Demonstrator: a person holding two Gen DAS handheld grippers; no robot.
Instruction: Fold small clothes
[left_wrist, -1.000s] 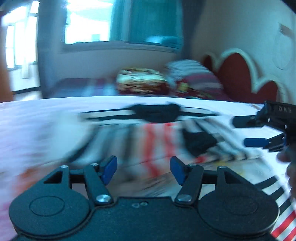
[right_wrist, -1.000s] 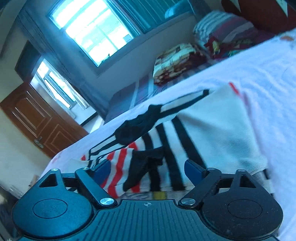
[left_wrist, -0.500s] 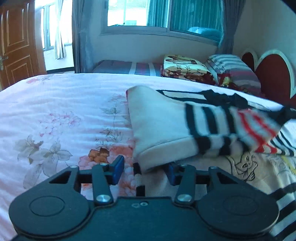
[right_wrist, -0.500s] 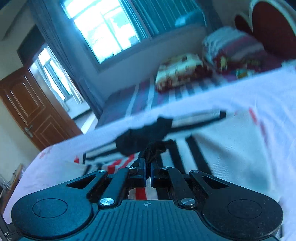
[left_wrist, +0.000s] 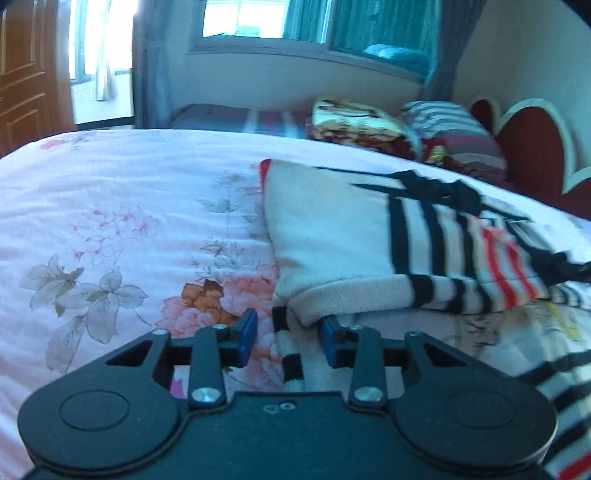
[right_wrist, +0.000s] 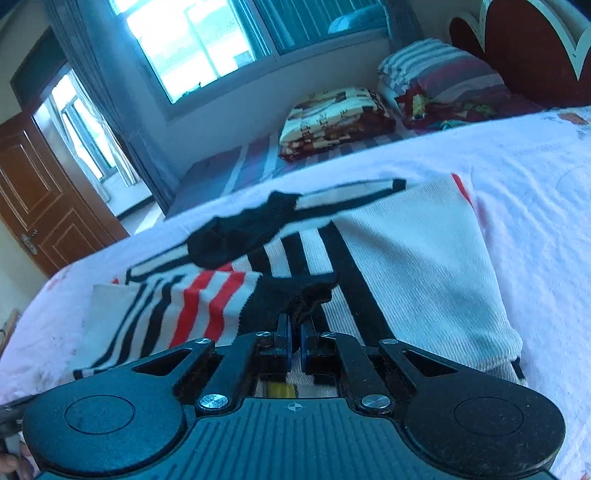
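Right gripper (right_wrist: 294, 345) clamps black cuff (right_wrist: 291, 299); left gripper (left_wrist: 286, 334) jaws closing around sweater hem (left_wrist: 291, 354).

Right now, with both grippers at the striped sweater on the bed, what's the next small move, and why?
Probably finish closing the left gripper on the sweater's striped hem: its jaws are closing with that edge between them, not yet pinched. The right gripper already clamps the black cuff, so both could then lift together.

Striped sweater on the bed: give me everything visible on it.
The striped sweater is a cream knit with black and red bands and black cuffs, lying partly folded on the floral bedsheet. The right gripper is shut on a black cuff. The closing left gripper straddles its striped hem, not yet pinching.
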